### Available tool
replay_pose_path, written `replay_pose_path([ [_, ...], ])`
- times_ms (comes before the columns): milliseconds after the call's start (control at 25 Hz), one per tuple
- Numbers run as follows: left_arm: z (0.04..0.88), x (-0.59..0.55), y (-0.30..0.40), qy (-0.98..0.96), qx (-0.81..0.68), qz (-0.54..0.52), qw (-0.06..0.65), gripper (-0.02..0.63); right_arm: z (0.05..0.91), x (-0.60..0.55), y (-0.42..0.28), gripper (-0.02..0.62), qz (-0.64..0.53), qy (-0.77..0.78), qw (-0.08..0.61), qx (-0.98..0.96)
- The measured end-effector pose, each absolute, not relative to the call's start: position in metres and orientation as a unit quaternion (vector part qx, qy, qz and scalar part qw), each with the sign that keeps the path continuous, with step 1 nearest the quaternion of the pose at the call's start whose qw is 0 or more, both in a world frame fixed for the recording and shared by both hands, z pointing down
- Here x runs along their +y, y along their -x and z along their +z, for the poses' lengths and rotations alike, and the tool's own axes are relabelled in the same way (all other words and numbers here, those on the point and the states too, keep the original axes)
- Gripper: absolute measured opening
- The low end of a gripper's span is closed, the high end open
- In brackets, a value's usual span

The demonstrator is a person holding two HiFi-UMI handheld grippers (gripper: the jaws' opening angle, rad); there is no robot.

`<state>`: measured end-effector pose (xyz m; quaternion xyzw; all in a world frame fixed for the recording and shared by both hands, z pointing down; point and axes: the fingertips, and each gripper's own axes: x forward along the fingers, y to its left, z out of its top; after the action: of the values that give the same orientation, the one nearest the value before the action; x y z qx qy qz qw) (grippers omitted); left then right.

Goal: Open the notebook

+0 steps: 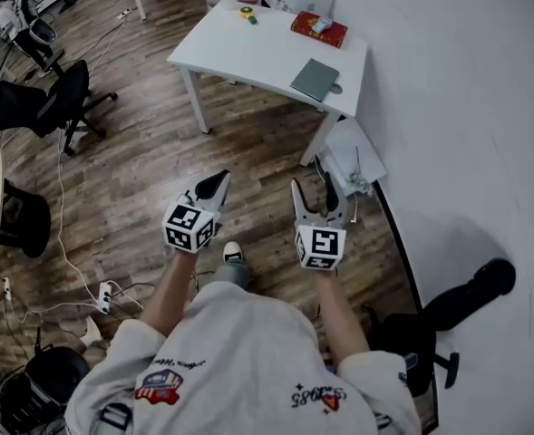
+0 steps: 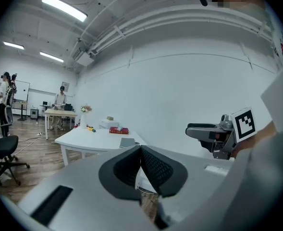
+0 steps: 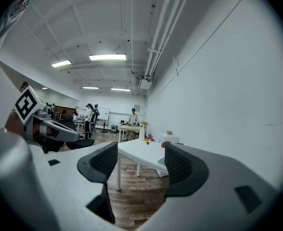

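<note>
The grey notebook (image 1: 315,79) lies closed near the right end of a white table (image 1: 248,48), well ahead of me. Both grippers hover over the wooden floor, far short of the table. My left gripper (image 1: 218,184) is shut, its jaws pressed together with nothing between them. My right gripper (image 1: 314,192) is open and empty. In the left gripper view the notebook (image 2: 128,142) shows just above the shut left gripper (image 2: 141,150). In the right gripper view the notebook (image 3: 161,161) peeks out beside the right finger of the open right gripper (image 3: 141,161).
A red book (image 1: 319,28) and a tape roll (image 1: 246,12) also sit on the table. A white box (image 1: 350,155) stands on the floor by the wall. Office chairs (image 1: 53,102), cables and a power strip (image 1: 105,296) lie at the left. People stand at distant desks (image 2: 59,113).
</note>
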<state>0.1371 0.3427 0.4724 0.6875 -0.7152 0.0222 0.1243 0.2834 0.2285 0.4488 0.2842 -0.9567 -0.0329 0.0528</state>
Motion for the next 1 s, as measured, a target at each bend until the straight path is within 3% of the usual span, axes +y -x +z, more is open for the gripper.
replay_pose_path([
  [280, 0.467, 0.284, -0.046, -0.704, -0.700, 0.026, 0.121, 0.005, 0.448, 0.175, -0.199, 0.293, -0.036, -0.304, 0.059, -0.950],
  [1000, 0.503, 0.130, 0.096, -0.705, -0.694, 0.032, 0.143, 0.005, 0.485, 0.007, -0.059, 0.285, -0.030, -0.316, 0.082, -0.945],
])
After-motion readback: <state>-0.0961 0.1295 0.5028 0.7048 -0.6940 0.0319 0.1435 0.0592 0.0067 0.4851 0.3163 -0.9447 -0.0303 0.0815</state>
